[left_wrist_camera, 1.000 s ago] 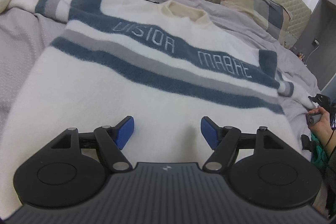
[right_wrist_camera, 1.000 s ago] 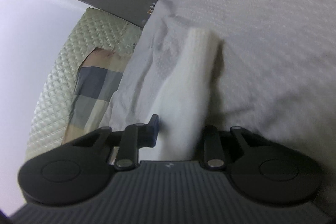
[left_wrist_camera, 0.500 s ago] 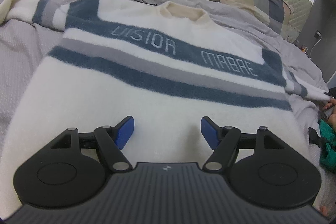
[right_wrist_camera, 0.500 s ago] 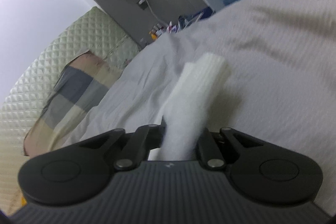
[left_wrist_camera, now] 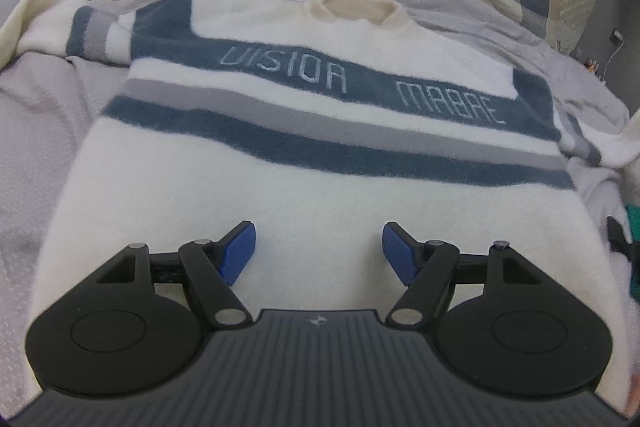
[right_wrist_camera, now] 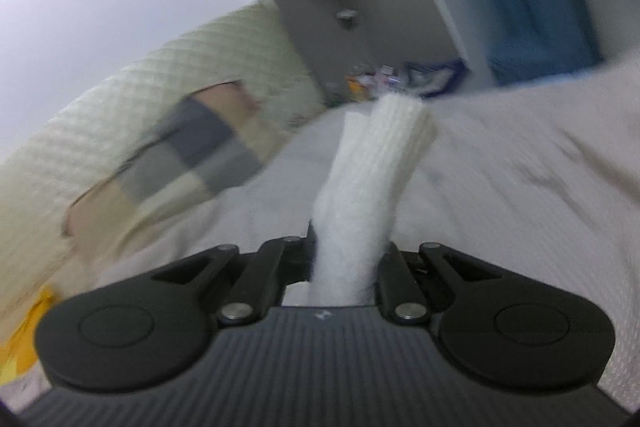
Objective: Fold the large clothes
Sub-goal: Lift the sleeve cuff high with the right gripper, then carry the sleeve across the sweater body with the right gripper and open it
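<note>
the sleeve cuff [right_wrist_camera: 376, 187] is pinched tight in the right gripper [right_wrist_camera: 346, 259], sticking straight out ahead. the sweater [left_wrist_camera: 320, 195] is spread ahead of the open, empty left gripper [left_wrist_camera: 319, 251].

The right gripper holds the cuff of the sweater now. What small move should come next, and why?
Probably carry the cuff across onto the sweater front. The right gripper is shut on it and the cuff is off the bed, while the body lies flat, so the sleeve is ready to fold in. The left gripper hangs open over the hem.
</note>
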